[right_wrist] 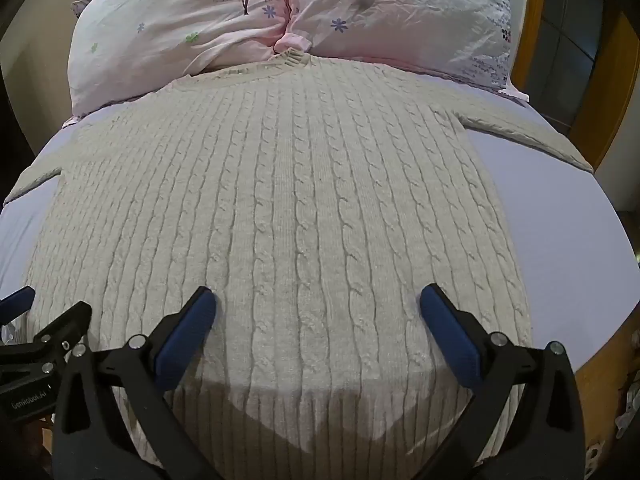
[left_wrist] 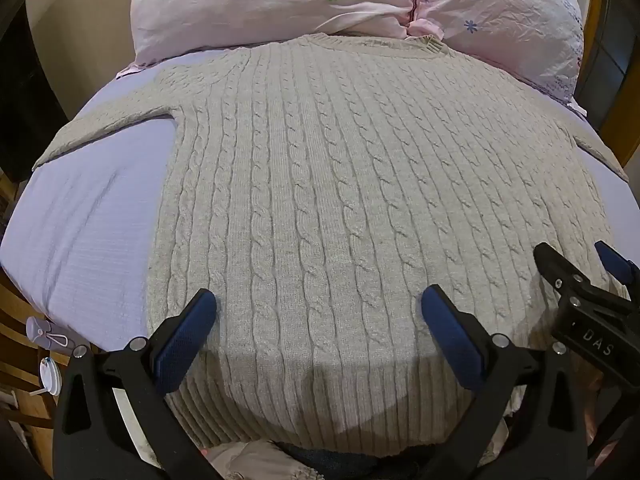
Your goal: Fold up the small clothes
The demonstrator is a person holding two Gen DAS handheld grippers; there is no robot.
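Note:
A cream cable-knit sweater [left_wrist: 320, 200] lies flat on the lavender bed sheet [left_wrist: 88, 232], collar at the far end by the pillows, hem toward me. One sleeve [left_wrist: 104, 128] stretches out left, the other sleeve [right_wrist: 528, 132] right. My left gripper [left_wrist: 318, 304] is open and empty, hovering above the hem's left-middle part. My right gripper [right_wrist: 318, 304] is open and empty above the hem's right-middle part; it also shows in the left wrist view [left_wrist: 580, 264]. The left gripper shows at the left edge of the right wrist view [right_wrist: 44, 308].
Two pink flowered pillows [right_wrist: 192, 20] [right_wrist: 400, 12] lie at the head of the bed, touching the collar. A wooden bed frame [right_wrist: 616, 92] runs along the right. Small white items [left_wrist: 48, 336] sit on a wooden surface at the left.

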